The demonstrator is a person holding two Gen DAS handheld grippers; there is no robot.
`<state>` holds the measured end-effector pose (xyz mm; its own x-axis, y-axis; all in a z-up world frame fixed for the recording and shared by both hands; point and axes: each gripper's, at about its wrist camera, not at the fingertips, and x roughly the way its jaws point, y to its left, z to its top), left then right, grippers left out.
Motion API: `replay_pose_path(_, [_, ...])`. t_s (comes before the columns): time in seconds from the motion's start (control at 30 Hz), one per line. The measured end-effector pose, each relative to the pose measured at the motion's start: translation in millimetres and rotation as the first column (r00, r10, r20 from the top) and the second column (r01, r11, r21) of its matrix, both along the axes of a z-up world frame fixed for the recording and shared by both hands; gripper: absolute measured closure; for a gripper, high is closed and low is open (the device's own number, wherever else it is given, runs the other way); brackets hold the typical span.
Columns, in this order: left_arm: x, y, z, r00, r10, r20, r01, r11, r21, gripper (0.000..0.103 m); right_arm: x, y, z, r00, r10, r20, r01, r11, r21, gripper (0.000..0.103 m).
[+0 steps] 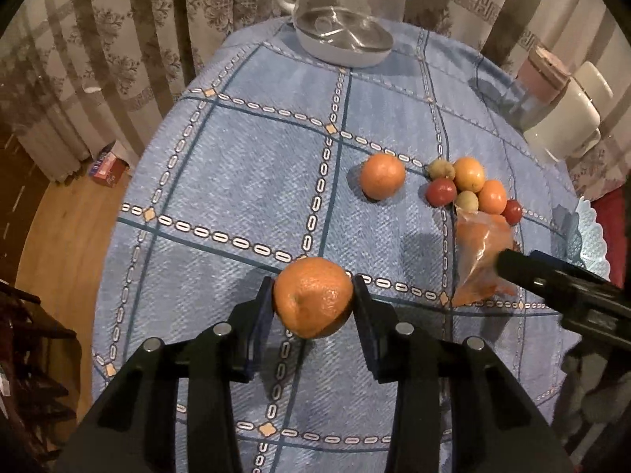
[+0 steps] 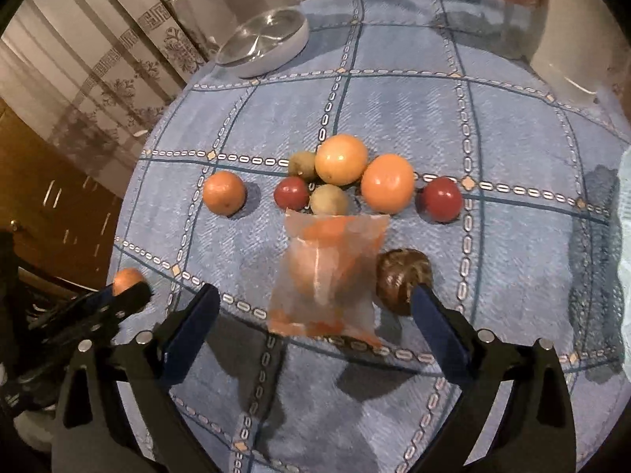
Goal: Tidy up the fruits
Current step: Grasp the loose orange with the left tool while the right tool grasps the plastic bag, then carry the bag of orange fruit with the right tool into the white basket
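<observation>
My left gripper (image 1: 313, 295) is shut on an orange (image 1: 313, 297) and holds it above the blue tablecloth (image 1: 236, 181). A lone orange (image 1: 381, 175) lies further out. To its right is a cluster of oranges (image 1: 468, 174), kiwis and red fruits (image 1: 440, 192). My right gripper (image 2: 315, 307) is open, its fingers on either side of a clear plastic bag (image 2: 327, 276) with orange contents. A brown round fruit (image 2: 402, 280) lies by the right finger. The cluster (image 2: 341, 159) lies beyond the bag. The left gripper with its orange (image 2: 127, 279) shows at the left.
A shallow bowl (image 1: 343, 39) stands at the table's far edge, also in the right wrist view (image 2: 264, 45). A jar with a pink lid (image 1: 536, 82) and white containers (image 1: 564, 122) stand at the far right. A white scalloped plate (image 1: 591, 232) sits at the right edge.
</observation>
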<state>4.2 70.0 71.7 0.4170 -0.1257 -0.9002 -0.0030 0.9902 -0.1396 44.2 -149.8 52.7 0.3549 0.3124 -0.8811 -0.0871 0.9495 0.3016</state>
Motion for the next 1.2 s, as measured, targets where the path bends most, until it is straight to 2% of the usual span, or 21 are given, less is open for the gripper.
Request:
replay_pose_path(0.23, [-4, 4, 4, 1.000, 0.005, 0.000, -0.005, 1.000, 0.005, 0.063, 16, 15, -12, 1.000, 0.023, 0.021, -0.021, 0.996, -0.088, 0.009])
replay_pose_path(0.33, [-5, 4, 4, 1.000, 0.009, -0.003, -0.009, 1.000, 0.012, 0.063, 19, 25, -14, 0.998, 0.049, 0.033, -0.043, 0.987, -0.157, 0.017])
replay_pose_path(0.43, [-6, 4, 5, 1.000, 0.012, 0.001, -0.012, 1.000, 0.013, 0.063, 17, 30, -12, 0.995, 0.088, 0.043, -0.077, 0.977, -0.197, 0.036])
replay_pose_path(0.47, [-6, 3, 6, 1.000, 0.011, 0.003, -0.011, 1.000, 0.015, 0.063, 16, 30, -13, 0.995, 0.098, 0.033, -0.090, 0.978, -0.186, 0.046])
replay_pose_path(0.6, [-10, 1, 10, 1.000, 0.009, 0.012, -0.009, 1.000, 0.017, 0.063, 8, 27, -10, 0.994, 0.111, 0.022, -0.105, 0.979, -0.175, 0.053])
replay_pose_path(0.93, [-24, -15, 25, 0.999, -0.007, 0.040, 0.006, 1.000, 0.028, 0.063, -44, -2, 11, 0.994, 0.106, 0.033, -0.104, 0.993, -0.059, 0.054])
replay_pose_path(1.03, [-31, -22, 31, 0.999, -0.016, 0.049, 0.014, 0.999, 0.033, 0.063, -61, -20, 19, 0.996, 0.078, 0.037, -0.077, 0.997, -0.026, 0.054])
replay_pose_path(1.1, [-35, -27, 34, 0.998, -0.023, 0.057, 0.021, 0.999, 0.037, 0.063, -71, -38, 23, 0.998, 0.044, 0.037, -0.044, 0.999, 0.003, 0.061])
replay_pose_path(1.2, [-43, -40, 41, 0.997, -0.040, 0.070, 0.037, 0.998, 0.044, 0.063, -82, -61, 31, 0.999, 0.003, 0.051, -0.004, 1.000, 0.029, 0.062])
